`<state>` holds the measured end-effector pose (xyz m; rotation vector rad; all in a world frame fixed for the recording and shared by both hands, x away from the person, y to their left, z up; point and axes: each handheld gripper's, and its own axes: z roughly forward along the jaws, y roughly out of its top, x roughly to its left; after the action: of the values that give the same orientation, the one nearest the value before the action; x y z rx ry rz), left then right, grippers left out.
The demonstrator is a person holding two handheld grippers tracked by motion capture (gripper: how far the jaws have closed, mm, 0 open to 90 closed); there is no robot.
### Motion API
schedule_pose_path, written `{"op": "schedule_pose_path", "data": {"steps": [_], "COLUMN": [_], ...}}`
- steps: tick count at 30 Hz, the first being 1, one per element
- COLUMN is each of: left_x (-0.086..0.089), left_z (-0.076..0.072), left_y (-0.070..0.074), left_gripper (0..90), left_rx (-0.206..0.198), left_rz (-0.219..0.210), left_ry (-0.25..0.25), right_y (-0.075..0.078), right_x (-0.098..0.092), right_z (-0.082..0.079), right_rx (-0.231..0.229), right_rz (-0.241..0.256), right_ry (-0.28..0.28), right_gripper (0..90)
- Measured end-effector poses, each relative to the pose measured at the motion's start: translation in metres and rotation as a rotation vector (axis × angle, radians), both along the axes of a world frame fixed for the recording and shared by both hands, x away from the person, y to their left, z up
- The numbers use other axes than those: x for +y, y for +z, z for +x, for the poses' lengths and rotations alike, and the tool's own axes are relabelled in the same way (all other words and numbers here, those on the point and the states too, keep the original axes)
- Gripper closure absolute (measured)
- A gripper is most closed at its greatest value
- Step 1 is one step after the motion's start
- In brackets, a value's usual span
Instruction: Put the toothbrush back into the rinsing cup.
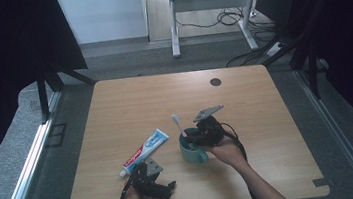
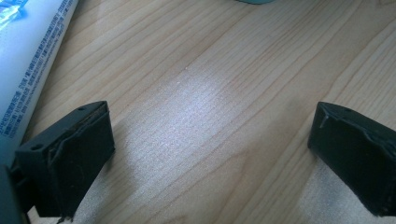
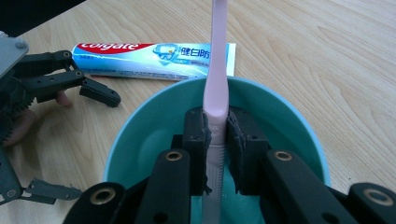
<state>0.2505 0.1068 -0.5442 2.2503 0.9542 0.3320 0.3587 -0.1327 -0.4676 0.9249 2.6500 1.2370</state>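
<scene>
A teal mug [image 1: 192, 153] [image 3: 285, 116] stands near the table's middle front. My right gripper [image 1: 196, 136] [image 3: 217, 135] is shut on a pink toothbrush [image 3: 216, 70] [image 1: 178, 124], held upright over the mug's mouth with the lower handle inside the mug. A Colgate toothpaste tube [image 1: 145, 152] [image 3: 154, 60] [image 2: 28, 60] lies flat to the left of the mug. My left gripper [image 1: 167, 188] [image 2: 210, 154] rests low on the bare wood just in front of the tube, open with nothing between its jaws.
A dark round spot [image 1: 215, 81] marks the wooden table [image 1: 130, 105] at the far right. Black curtains flank both sides, and a white desk frame [image 1: 174, 24] with cables stands on the floor beyond.
</scene>
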Motion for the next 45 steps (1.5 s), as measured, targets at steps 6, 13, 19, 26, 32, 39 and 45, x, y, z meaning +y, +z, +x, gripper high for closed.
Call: {"op": "schedule_pose_path", "data": {"steps": [6,13,19,26,32,39,45], "left_x": [0.000,0.000,0.000,0.000,0.000,0.000,0.000], "left_z": [0.000,0.000,0.000,0.000,0.000,0.000,0.000], "left_y": [0.000,0.000,0.000,0.000,0.000,0.000,0.000], "left_gripper": [0.2,0.2,0.2,0.2,0.2,0.2,0.2], "left_rx": [-0.001,0.002,0.000,0.000,0.000,0.000,0.000], "left_rz": [0.001,0.001,0.002,0.002,0.000,0.000,0.000], "left_ry": [0.000,-0.001,-0.002,-0.002,-0.001,0.001,0.001], "right_y": [-0.004,0.002,0.010,0.021,0.026,0.034,0.038], "right_x": [0.002,0.002,0.002,0.001,-0.005,-0.014,-0.024], "right_z": [0.000,-0.002,-0.005,-0.010,-0.013,-0.017,-0.020], "right_rx": [-0.002,-0.010,-0.026,-0.044,-0.051,-0.078,-0.099], "right_rz": [-0.033,-0.027,-0.030,-0.049,-0.066,-0.042,-0.067], "right_ry": [0.010,0.012,0.026,0.042,0.041,0.020,-0.004], "right_gripper": [72.9,68.7,64.0,52.6,39.4,22.3,12.0]}}
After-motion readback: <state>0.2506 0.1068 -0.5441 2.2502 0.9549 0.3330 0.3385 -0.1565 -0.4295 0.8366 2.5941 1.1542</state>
